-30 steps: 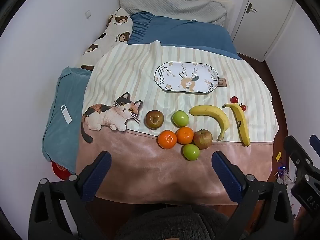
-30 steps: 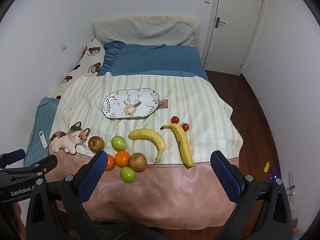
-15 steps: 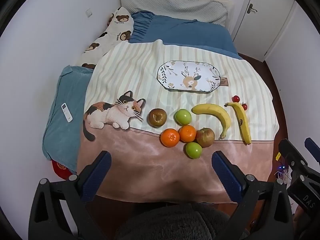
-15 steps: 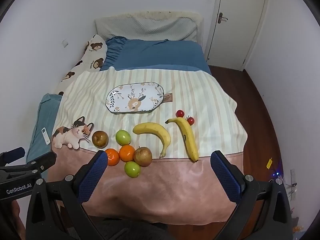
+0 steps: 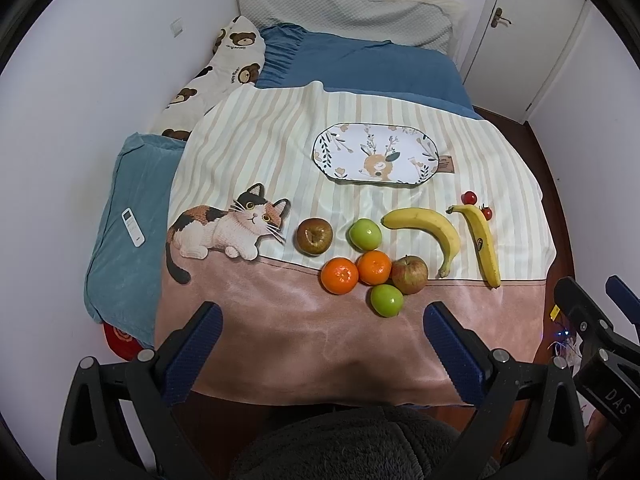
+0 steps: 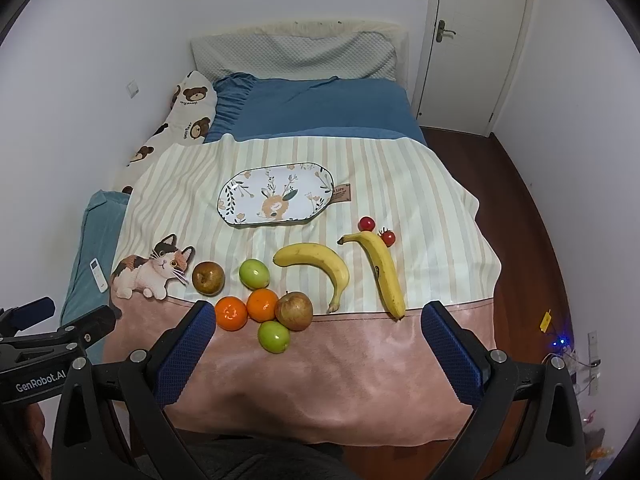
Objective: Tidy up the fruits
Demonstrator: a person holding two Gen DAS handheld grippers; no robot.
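Observation:
Fruit lies on a striped blanket over a bed. From left there is a brown apple (image 5: 314, 235) (image 6: 208, 277), a green apple (image 5: 365, 234) (image 6: 254, 273), two oranges (image 5: 339, 275) (image 6: 231, 313), a reddish apple (image 5: 409, 274) (image 6: 294, 311), a second green apple (image 5: 386, 300) (image 6: 273, 336), two bananas (image 5: 428, 231) (image 6: 320, 263) and two cherry tomatoes (image 5: 469, 198) (image 6: 367, 223). An oval patterned plate (image 5: 376, 154) (image 6: 276, 199) lies behind them with nothing on it. My left gripper (image 5: 320, 330) and right gripper (image 6: 316, 328) both hang open above the blanket's near edge, holding nothing.
A white remote (image 5: 133, 227) lies on a teal cushion (image 5: 124, 216) at the left. Pillows and a blue sheet fill the bed's head. A white door (image 6: 472, 40) and dark wooden floor (image 6: 532, 216) are at the right. Small lit gadgets sit on the floor (image 6: 560, 340).
Both cameras have drifted forward and slightly up, so the fruit now sits higher and a little closer in view. No fruit has moved and both grippers stay open.

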